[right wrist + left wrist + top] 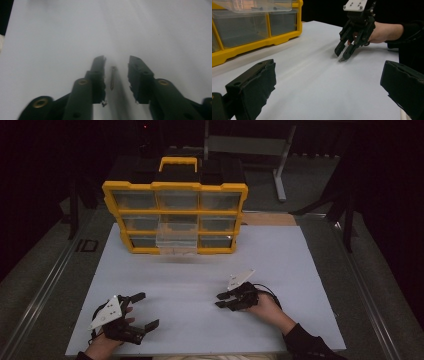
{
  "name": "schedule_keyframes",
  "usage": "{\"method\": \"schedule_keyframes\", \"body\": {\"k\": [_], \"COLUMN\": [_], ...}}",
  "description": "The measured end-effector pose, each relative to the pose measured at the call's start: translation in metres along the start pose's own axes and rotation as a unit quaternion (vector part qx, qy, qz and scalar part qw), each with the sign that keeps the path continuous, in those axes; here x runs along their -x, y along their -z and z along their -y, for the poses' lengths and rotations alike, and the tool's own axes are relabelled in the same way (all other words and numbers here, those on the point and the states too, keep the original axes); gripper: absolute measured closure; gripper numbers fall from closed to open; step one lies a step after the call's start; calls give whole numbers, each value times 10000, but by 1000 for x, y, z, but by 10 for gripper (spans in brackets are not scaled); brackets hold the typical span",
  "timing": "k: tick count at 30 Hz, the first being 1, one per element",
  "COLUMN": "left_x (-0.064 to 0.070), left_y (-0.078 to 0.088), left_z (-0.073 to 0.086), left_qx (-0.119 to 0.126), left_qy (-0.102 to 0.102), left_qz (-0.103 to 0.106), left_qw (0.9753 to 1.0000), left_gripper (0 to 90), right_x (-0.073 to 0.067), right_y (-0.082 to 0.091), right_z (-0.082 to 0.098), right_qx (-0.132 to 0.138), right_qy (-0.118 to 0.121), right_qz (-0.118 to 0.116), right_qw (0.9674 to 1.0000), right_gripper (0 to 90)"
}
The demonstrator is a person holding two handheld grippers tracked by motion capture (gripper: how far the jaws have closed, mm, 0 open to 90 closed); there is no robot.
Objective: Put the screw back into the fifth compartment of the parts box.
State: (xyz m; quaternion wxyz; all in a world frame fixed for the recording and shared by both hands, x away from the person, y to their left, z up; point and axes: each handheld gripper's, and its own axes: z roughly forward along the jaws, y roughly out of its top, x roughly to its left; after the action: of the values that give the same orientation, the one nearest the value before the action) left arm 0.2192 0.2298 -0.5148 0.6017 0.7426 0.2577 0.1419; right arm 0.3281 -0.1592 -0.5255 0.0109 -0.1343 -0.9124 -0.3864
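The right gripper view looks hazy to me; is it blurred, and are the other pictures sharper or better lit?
Right gripper view: the white table fades into soft haze farther off, while the screw between the jaws stays fairly sharp. Left gripper view: the near jaws look soft, the right gripper clearer. High view: the surroundings are dark, the table and yellow organizer lit.

Small brass-coloured screw [113, 78] flat on the white table [50, 50], lengthwise between the right claw's [116, 61] parted jaws.
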Motion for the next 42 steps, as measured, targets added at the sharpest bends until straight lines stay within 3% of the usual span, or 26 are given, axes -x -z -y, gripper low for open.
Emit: {"method": "schedule_keyframes", "body": {"k": [10, 15, 22, 28, 34, 42], "left_x": [-2, -1, -1, -1, -2, -1], "left_y": [-3, -4, -4, -3, -3, -3], "left_z": [0, 0, 0, 0, 0, 1], "left_qx": [-16, -28, -24, -26, -9, -11], "left_qy": [17, 5, 4, -11, 7, 22], "left_qz": [-2, 0, 18, 37, 41, 36], "left_qw": [10000, 10000, 10000, 10000, 10000, 10000], "left_gripper": [13, 13, 13, 13, 14, 13], "right_x": [-6, -7, -6, -6, 2, 7], "right_y": [-6, -5, -3, 15, 40, 62], "right_z": [-1, -3, -6, -17, -35, -59], "right_qx": [-219, -338, -359, -186, 155, 306], "right_qy": [335, 408, 242, 267, 152, 313], "right_qz": [51, 152, 56, 103, 160, 377], "right_qw": [9992, 9985, 9990, 9994, 9996, 9983], "right_gripper": [761, 871, 876, 878, 878, 878]}}
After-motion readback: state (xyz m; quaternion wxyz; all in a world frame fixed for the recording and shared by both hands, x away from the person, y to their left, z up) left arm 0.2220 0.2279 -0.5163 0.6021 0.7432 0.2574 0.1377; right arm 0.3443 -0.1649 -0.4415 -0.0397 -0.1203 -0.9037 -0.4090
